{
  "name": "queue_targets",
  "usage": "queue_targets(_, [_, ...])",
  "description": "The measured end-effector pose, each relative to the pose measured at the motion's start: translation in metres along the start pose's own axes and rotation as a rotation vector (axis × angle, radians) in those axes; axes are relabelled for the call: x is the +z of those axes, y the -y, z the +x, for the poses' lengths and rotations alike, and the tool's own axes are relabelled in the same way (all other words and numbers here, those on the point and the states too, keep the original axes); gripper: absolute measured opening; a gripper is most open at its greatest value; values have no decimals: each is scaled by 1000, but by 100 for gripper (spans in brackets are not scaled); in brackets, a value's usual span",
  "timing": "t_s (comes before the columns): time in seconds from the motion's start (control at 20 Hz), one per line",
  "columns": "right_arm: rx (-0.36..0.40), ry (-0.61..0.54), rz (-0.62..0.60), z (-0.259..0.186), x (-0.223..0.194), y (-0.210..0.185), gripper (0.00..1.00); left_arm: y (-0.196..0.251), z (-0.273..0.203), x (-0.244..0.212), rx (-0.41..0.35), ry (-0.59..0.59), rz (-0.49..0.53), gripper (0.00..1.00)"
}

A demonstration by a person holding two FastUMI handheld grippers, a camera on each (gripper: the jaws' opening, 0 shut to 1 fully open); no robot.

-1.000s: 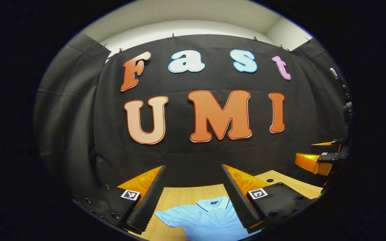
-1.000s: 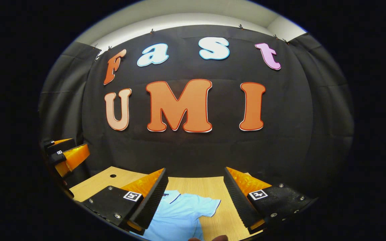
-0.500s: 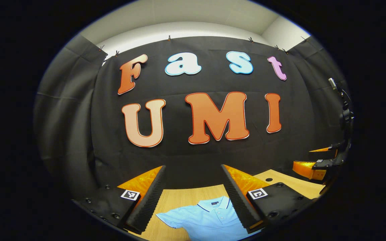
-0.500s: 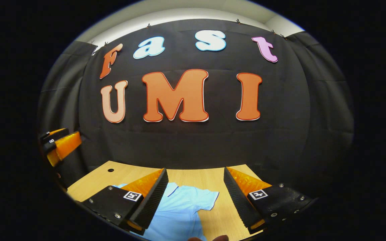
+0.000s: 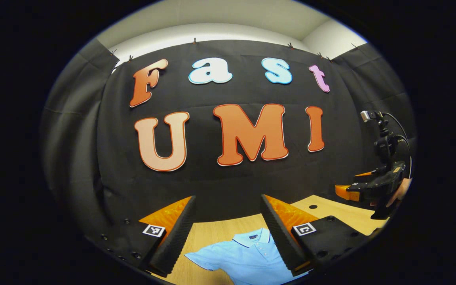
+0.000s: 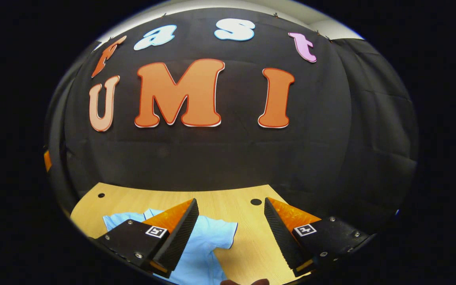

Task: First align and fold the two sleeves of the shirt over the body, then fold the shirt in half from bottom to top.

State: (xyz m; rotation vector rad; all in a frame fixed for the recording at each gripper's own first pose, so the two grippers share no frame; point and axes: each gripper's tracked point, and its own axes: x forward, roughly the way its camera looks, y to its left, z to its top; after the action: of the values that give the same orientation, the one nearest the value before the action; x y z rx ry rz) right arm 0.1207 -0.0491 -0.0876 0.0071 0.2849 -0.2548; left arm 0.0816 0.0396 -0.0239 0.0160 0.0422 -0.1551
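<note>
Left tool (image 5: 228,231) with ridged inner faces, black screwed mounts (each bearing a square black-and-white marker), right tool (image 6: 231,233) alike

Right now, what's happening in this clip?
A person holds a tool in each hand above a wooden table where a light blue polo shirt lies flat, sleeves spread. The left tool and right tool are both open and touch nothing. No fold has been made yet.
</note>
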Motion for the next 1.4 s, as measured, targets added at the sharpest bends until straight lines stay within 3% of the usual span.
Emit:
queue_targets(0.35, [74, -187, -13, 72, -51, -10, 100, -2, 12, -10, 160, -30, 40, 100])
queue_targets(0.5, [105, -279, -9, 100, -79, -8, 100, 7, 16, -30, 212, -110, 49, 100])
queue_targets(0.8, [62, -474, 5, 141, -140, 11, 100, 16, 18, -42, 275, -185, 86, 100])
queue_targets(1.4, [80, -844, -17, 169, -234, -6, 80, 10, 2, -60, 369, -296, 115, 100])
